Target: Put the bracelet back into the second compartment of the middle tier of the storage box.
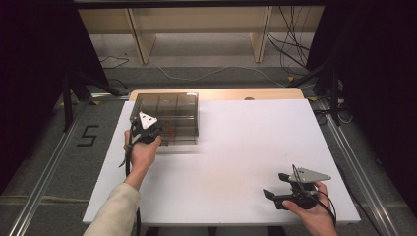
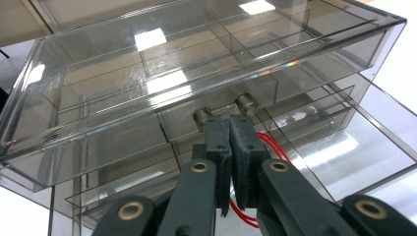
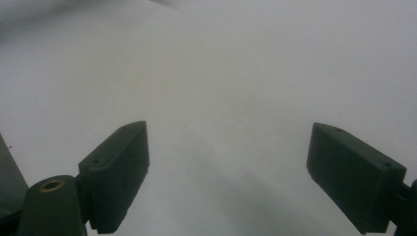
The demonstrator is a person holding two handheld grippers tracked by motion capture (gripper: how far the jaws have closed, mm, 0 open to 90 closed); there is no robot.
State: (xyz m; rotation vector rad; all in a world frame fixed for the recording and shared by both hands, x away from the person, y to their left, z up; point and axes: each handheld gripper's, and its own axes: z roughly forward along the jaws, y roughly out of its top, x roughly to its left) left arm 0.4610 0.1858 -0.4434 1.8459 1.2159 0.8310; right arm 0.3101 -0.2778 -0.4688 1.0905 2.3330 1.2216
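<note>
1. Table (image 1: 236, 162): white top, bare across the middle and right; I work from its near edge.
2. Box (image 1: 167, 115): clear smoky plastic with divided compartments, sitting at the table's far left corner. In the left gripper view it (image 2: 196, 73) shows an upper tray with dividers and a lower drawer level sticking out toward me.
3. My left hand (image 1: 142, 152) holds the left gripper (image 1: 147, 129) at the box's near left side, grey plate on top.
4. My right hand (image 1: 312, 209) holds the right gripper (image 1: 275, 196) near the table's near right corner, well apart from the box, jaws pointing left.
5. Left gripper (image 2: 230, 147) fingers: pressed nearly together, tips right at the drawer front between two small metal knobs (image 2: 246, 103). Whether they pinch anything there, I cannot tell.
6. Right gripper (image 3: 246, 182) fingers: spread wide, nothing between them, bare white table below.
7. Red wire (image 2: 268, 145): thin loop just beside my left jaws on the right, inside the lower level; also a red spot (image 1: 169, 132) in the high view.
</note>
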